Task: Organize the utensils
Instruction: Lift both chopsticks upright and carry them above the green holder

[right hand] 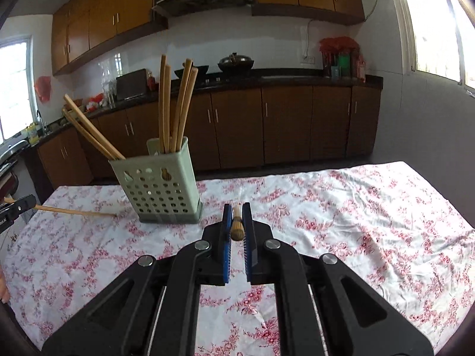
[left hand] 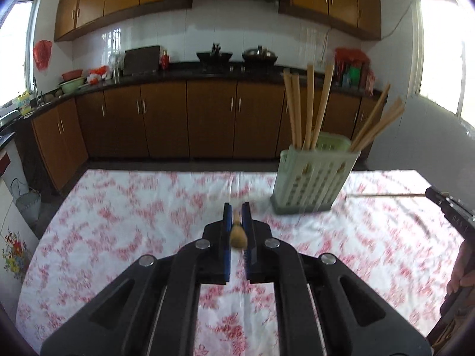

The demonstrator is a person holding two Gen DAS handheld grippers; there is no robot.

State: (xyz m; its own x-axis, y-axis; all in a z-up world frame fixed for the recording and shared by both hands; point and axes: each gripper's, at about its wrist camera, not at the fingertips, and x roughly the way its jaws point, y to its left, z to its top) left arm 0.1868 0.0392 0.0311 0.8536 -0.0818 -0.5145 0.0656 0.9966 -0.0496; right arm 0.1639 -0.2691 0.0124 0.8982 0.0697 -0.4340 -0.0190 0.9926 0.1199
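Chopstick (left hand: pixel 237 231) lengthwise in each clamped tool, left (left hand: pixel 237 212) and right (right hand: pixel 237 212), tips forward.

Green perforated holder (right hand: pixel 160 187) stands upright on the tablecloth, far-centre of the table. It has two compartments: four wooden chopsticks (right hand: pixel 175 103) stand near-upright in one, three more (right hand: pixel 89 130) lean steeply outward from the other. Two loose chopsticks are each pinched between blue gripper pads, seen end-on from the butt: one (left hand: pixel 237 233) left of the holder, the other (right hand: pixel 237 227) right of it. Both are off the cloth, tips pointing toward the holder.
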